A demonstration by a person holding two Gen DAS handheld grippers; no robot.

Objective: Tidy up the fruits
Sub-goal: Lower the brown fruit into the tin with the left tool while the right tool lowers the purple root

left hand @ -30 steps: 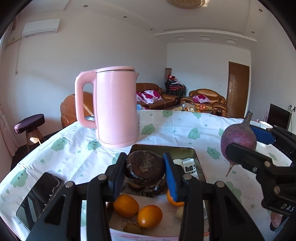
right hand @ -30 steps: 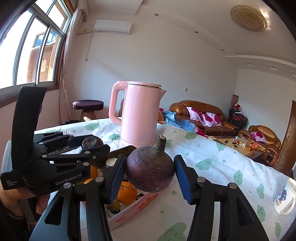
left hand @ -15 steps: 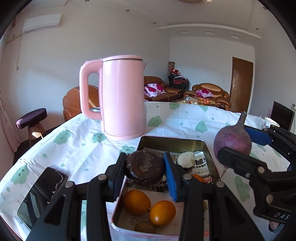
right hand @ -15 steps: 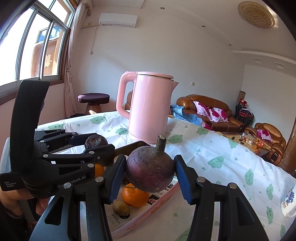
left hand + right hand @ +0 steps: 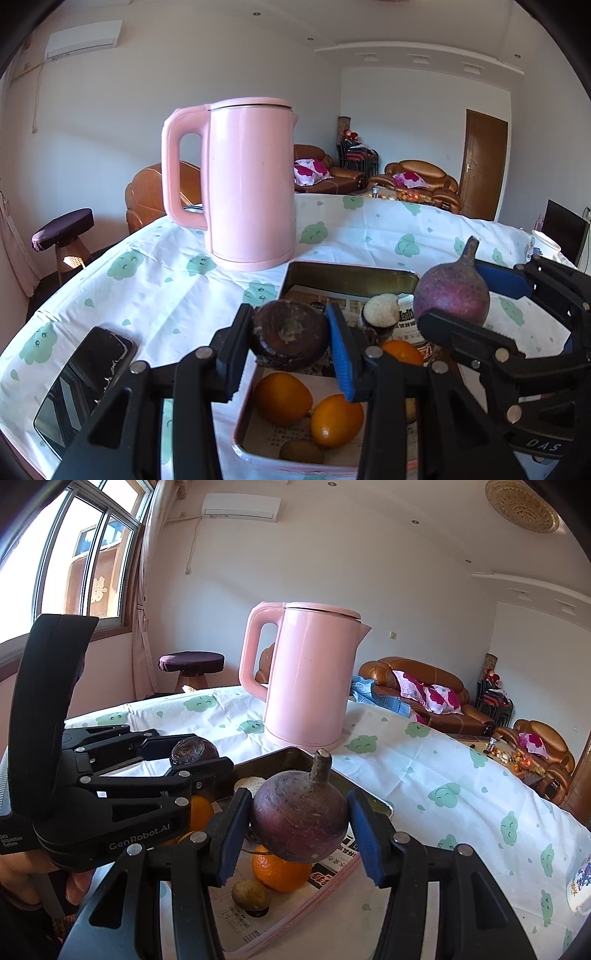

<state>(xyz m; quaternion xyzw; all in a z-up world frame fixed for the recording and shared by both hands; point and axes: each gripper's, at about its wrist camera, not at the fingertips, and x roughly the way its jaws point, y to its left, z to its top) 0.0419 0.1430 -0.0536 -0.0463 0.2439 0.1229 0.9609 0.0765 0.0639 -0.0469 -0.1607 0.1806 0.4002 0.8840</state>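
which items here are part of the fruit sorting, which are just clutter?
In play: purple root in right hand-held gripper; dark round fruit in left hand-held gripper; tin tray; oranges.
Clutter: pink kettle, phone, mug.

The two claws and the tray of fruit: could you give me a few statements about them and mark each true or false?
1. The right claw grips a purple root with a stem. True.
2. The left claw is empty. False: it holds a dark brown round fruit.
3. Oranges lie in the tray. True.
4. The pink kettle stands inside the tray. False: it stands on the tablecloth behind it.
5. A phone lies on the tablecloth. True.
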